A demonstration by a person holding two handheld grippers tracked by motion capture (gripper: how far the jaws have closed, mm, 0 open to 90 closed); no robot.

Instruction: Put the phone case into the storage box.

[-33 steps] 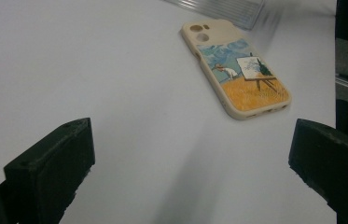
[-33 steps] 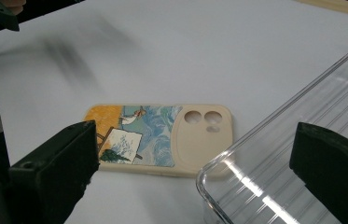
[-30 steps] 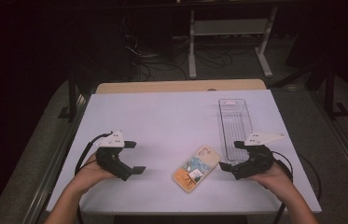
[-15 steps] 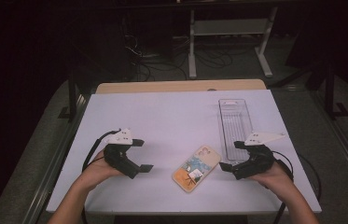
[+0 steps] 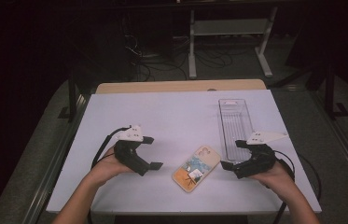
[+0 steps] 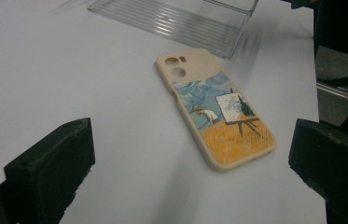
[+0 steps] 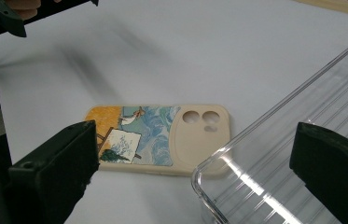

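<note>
Flanking the phone case [image 5: 196, 168], I hold my left gripper [image 5: 152, 151] and right gripper [image 5: 231, 155] low over the white table [image 5: 171, 116], both with jaws spread wide and gripping nothing. The case lies flat, printed side up, between them and just beside the near end of the clear tray [image 5: 235, 121], so either gripper can likely close on it from its side

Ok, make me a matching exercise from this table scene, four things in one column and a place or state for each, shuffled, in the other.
Things:
1. phone case
2. clear tray
3. left tool
4. right tool

Places or states:
A. open, at the tray's near end
B. open, left of the case
C. flat on the table, picture side up
D. empty, along the table's right side

Pairs: 1-C, 2-D, 3-B, 4-A
</note>
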